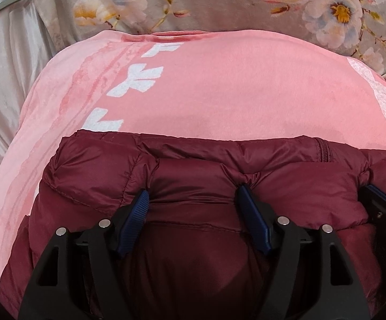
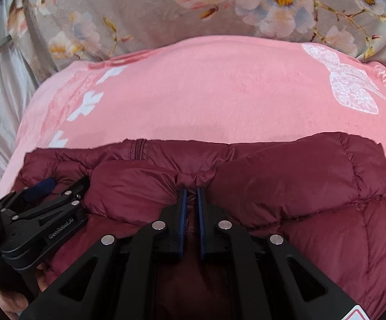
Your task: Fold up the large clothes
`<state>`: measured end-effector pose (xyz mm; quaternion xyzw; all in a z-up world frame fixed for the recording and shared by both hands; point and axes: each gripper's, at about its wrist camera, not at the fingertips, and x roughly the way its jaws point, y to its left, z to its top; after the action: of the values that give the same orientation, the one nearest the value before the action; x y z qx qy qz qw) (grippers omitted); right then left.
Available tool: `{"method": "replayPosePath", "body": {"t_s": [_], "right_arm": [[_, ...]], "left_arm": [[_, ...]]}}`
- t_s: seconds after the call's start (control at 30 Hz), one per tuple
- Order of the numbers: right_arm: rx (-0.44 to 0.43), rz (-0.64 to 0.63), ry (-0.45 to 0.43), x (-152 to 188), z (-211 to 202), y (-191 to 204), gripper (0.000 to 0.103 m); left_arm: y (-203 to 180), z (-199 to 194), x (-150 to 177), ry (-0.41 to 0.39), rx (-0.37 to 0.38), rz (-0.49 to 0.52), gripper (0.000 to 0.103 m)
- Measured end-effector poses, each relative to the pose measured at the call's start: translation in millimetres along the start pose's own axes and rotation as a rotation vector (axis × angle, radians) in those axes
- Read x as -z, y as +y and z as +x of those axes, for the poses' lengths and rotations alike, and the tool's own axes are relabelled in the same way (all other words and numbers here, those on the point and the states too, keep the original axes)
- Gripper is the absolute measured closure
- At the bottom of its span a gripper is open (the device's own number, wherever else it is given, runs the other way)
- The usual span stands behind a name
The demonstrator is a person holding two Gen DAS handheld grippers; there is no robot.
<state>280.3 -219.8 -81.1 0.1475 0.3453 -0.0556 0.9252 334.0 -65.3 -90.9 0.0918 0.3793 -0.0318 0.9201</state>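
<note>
While both tongs sit side by side at the near fold of a maroon quilted puffer jacket (image 1: 193, 186), seen here spread on a pink blanket (image 1: 233, 85) printed with white bows, itself laid over a grey floral bedcover (image 1: 219, 0). Left gripper (image 1: 193, 194) spread wide, blue pads (image 1: 136, 213) pressed down into a puffy panel and bracketing it rather than pinching. Right gripper (image 2: 191, 194) drawn narrow, clamped on a small gathered tuck of jacket fabric at the edge of a quilted panel. Far edge of the jacket, zipper (image 2: 138, 145) included, lying flat against the blanket in both wrist views; right side of the garment (image 2: 326, 186) rounded and lofty.

Judged to be mid-fold, with the near layer about to be carried or pressed. Best done by closing the left tongs on a comparable tuck before any lift (slippery nylon shell, likely to slide out of a loose hold), then moving both grips level and together so the fold line stays straight. Worth pressing trapped air out of the down afterwards, since the fill looks springy enough to reopen the fold. Care also needed not to snag the blanket beneath. Pale satin sheet (image 1: 6, 66) visible at far left.
</note>
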Motion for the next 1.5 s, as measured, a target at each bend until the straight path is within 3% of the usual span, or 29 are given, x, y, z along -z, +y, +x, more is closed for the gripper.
{"method": "replayPosePath", "body": {"t_s": [0.1, 0.3, 0.4, 0.57, 0.77, 1.5], "right_arm": [[0.001, 0.028, -0.063, 11, -40, -4, 0.088], [-0.046, -0.004, -0.082, 59, -100, 3, 0.088], [-0.059, -0.017, -0.081, 83, -117, 12, 0.088], [-0.024, -0.048, -0.04, 103, -107, 23, 0.088], [-0.013, -0.03, -0.008, 111, -94, 19, 0.089], [0.019, -0.055, 0.012, 112, -92, 21, 0.089]], "left_arm": [[14, -22, 7, 0.013, 0.032, -0.025, 0.035], [41, -89, 49, -0.006, 0.119, -0.101, 0.036], [42, -109, 70, -0.025, 0.118, -0.108, 0.036], [37, -102, 92, 0.023, 0.13, -0.122, 0.036], [22, -98, 106, -0.04, 0.041, -0.048, 0.035], [16, -94, 105, -0.028, -0.003, -0.012, 0.035]]}}
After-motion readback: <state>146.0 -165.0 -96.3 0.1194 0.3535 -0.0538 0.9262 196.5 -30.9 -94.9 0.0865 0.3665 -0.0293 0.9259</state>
